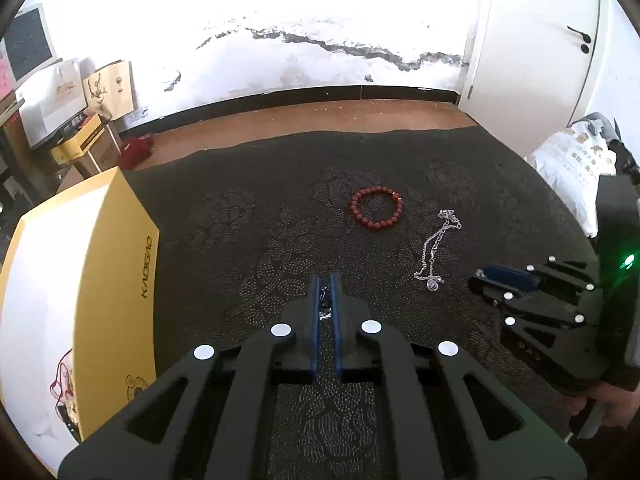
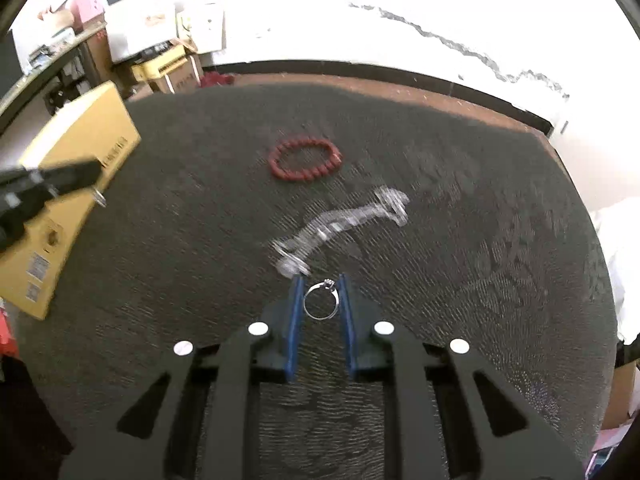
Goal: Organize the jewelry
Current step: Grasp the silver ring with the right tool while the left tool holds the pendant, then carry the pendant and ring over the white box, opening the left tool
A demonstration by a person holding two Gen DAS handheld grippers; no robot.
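Observation:
My left gripper (image 1: 325,280) is shut on a small silver piece (image 1: 324,301). In the right wrist view that piece (image 2: 99,200) looks like a small ring hanging from the left gripper (image 2: 94,170) beside the yellow box (image 2: 80,148). A silver ring with a small stone (image 2: 328,282) stands upright between the blue pads of my right gripper (image 2: 320,280), which is shut on it. A red bead bracelet (image 1: 376,208) (image 2: 306,160) and a silver necklace with a pendant (image 1: 436,248) (image 2: 340,224) lie on the dark patterned cloth (image 1: 240,240). The right gripper (image 1: 478,276) hovers just right of the pendant.
The open yellow box (image 1: 100,280) stands at the left edge of the cloth, with red cord and small items inside. A white printed bag (image 1: 572,168) sits at the right edge. Stacked cartons (image 1: 80,136) and a red cloth (image 1: 138,152) are on the floor beyond.

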